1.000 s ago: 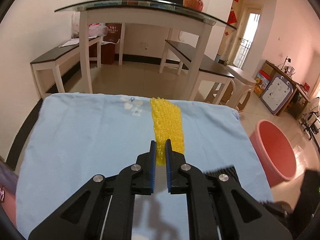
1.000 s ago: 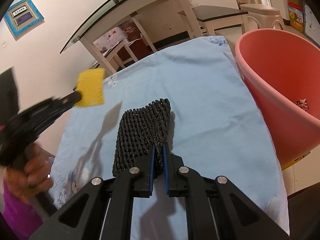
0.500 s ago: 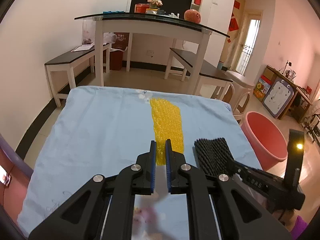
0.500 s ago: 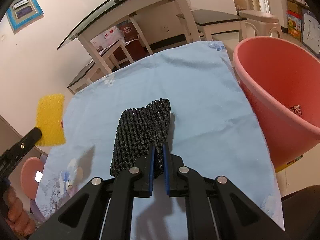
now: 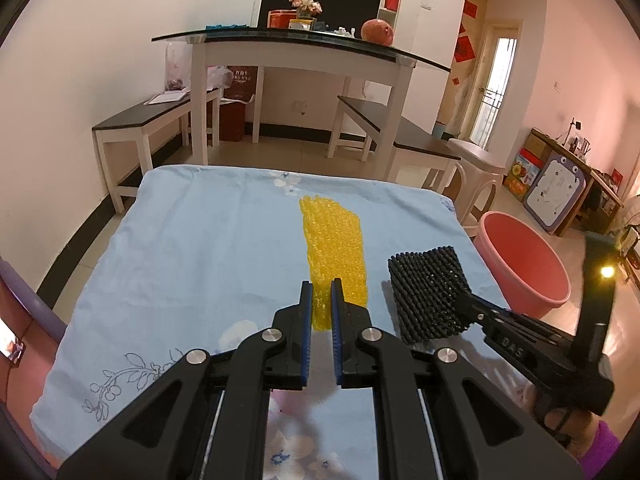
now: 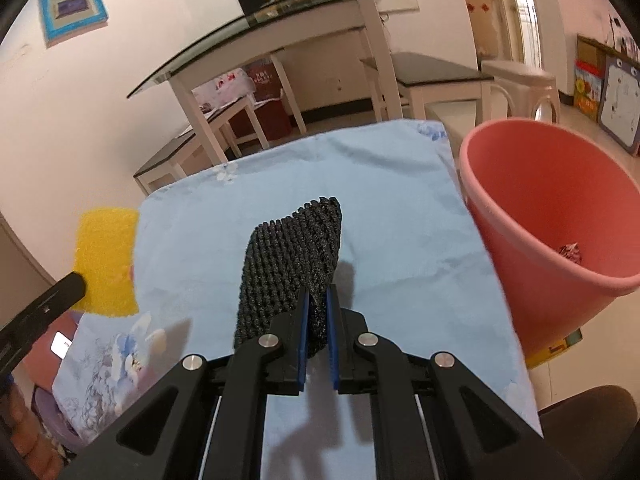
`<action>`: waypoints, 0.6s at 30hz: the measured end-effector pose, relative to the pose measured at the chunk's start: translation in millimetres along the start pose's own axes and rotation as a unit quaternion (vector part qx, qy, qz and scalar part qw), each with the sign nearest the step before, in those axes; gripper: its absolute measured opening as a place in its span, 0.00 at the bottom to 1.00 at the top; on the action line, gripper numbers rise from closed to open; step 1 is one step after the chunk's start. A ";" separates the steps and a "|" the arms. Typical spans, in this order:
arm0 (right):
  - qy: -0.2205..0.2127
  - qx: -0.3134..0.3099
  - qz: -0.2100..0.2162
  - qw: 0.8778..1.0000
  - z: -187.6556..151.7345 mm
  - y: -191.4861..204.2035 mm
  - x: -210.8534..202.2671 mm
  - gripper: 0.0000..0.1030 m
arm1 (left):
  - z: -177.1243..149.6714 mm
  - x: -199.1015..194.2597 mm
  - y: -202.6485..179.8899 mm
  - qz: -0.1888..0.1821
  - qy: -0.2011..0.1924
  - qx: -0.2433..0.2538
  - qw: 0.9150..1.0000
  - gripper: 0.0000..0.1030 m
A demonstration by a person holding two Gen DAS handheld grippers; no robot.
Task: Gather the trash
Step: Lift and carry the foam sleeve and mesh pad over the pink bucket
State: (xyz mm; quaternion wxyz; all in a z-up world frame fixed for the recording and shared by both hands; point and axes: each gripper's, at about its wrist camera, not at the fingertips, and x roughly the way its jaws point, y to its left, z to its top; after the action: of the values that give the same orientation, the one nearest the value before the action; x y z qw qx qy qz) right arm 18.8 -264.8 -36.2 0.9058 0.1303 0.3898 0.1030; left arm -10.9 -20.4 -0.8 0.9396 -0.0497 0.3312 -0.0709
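Note:
My left gripper (image 5: 321, 286) is shut on a yellow foam net sleeve (image 5: 334, 248) and holds it above the blue cloth-covered table (image 5: 200, 240). My right gripper (image 6: 317, 294) is shut on a black foam net sleeve (image 6: 292, 264), lifted above the cloth (image 6: 380, 200). The black sleeve (image 5: 430, 292) and right gripper (image 5: 464, 312) show at the right in the left wrist view. The yellow sleeve (image 6: 106, 260) shows at the left in the right wrist view. A pink plastic basin (image 6: 552, 216) stands on the floor right of the table, with a small scrap (image 6: 570, 250) inside.
The basin also shows in the left wrist view (image 5: 524, 264). A glass-topped white table (image 5: 300, 44) and dark benches (image 5: 140, 120) stand beyond. A white stool (image 5: 476, 164) stands near the table's far right corner.
Both grippers have risen and drawn back with their sleeves. The left gripper has moved away to the left of the right one. The basin now looks nearer to the right gripper.

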 end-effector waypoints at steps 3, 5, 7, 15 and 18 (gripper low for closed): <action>-0.013 -0.005 0.001 1.000 0.1 2.4 -16.2 0.07 | -1.8 -0.7 -4.5 -0.002 -0.001 0.001 1.000 0.08; -0.027 -0.012 -0.003 1.000 0.7 4.1 -29.7 0.08 | -3.5 -1.0 -8.3 -0.004 0.000 0.002 1.000 0.08; -0.038 -0.020 -0.009 0.999 1.0 5.9 -40.9 0.08 | -4.0 0.3 -12.7 -0.008 0.002 0.005 1.000 0.08; -0.071 -0.041 -0.030 0.996 1.2 10.0 -75.6 0.08 | -3.5 3.5 -30.4 -0.021 0.002 0.016 1.000 0.08; -0.075 -0.043 -0.036 0.996 0.2 9.7 -83.7 0.08 | -2.6 5.1 -36.1 -0.026 0.003 0.016 1.000 0.08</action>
State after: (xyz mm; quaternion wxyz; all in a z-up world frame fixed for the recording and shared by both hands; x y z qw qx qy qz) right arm -38.4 -279.8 23.9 0.9405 0.0844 0.3201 0.0765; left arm -12.2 -57.0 -0.9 0.9372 -0.0431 0.3310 -0.1012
